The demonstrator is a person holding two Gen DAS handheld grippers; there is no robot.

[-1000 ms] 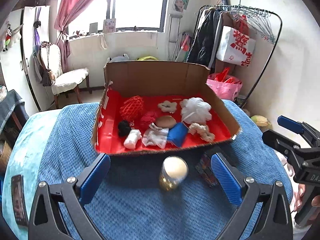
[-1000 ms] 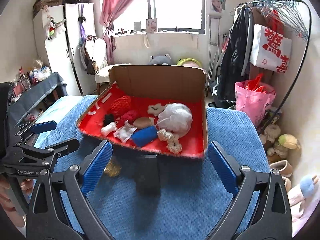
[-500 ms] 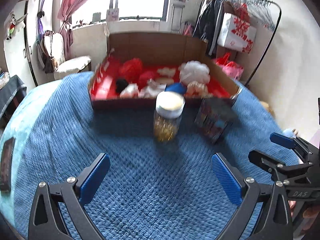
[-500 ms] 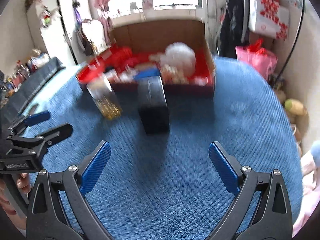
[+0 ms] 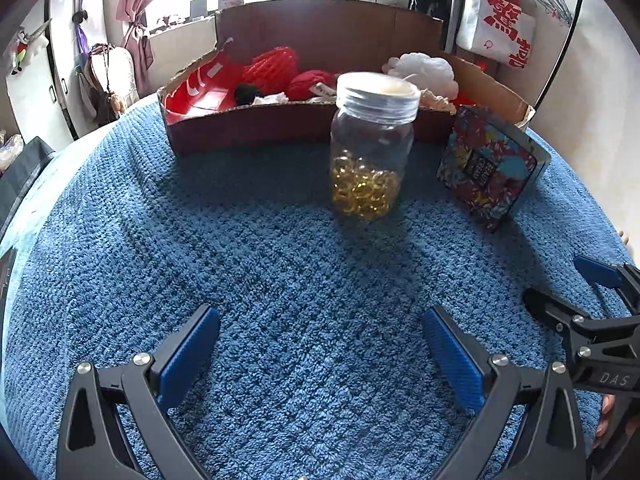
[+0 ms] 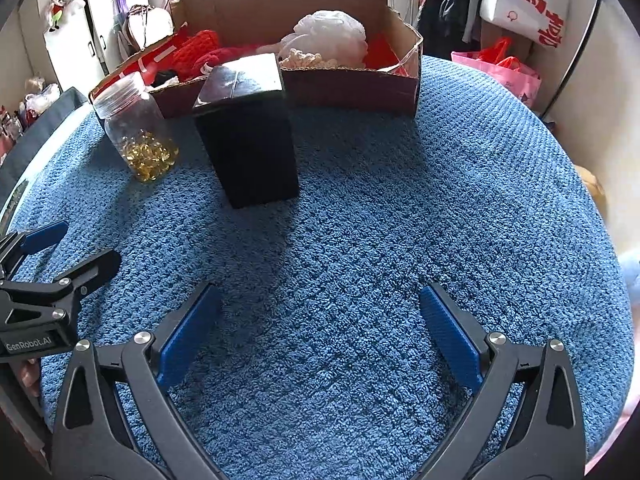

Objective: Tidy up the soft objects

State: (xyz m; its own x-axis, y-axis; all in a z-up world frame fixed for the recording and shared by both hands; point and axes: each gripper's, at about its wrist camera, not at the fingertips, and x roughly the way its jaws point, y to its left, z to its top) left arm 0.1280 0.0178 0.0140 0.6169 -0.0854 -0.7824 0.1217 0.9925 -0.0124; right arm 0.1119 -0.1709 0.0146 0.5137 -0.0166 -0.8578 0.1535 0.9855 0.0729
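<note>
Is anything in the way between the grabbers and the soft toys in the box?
Yes. The jar and the dark box stand on the blue blanket right before the cardboard box, between both open grippers and the soft things.

My fingers [image 5: 188,354] wear blue pads; blue knit blanket [image 5: 280,280], red-lined box [image 5: 248,124], floral-patterned tin [image 5: 486,172].

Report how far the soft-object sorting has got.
Done, apparently: the cardboard box already holds soft things, among them a white puff and red knitted pieces. In hand: nothing; the left gripper and right gripper are both open and empty above the blue blanket. Left: unclear; only a hard jar and a dark box stand outside, no loose soft item visible.
</note>
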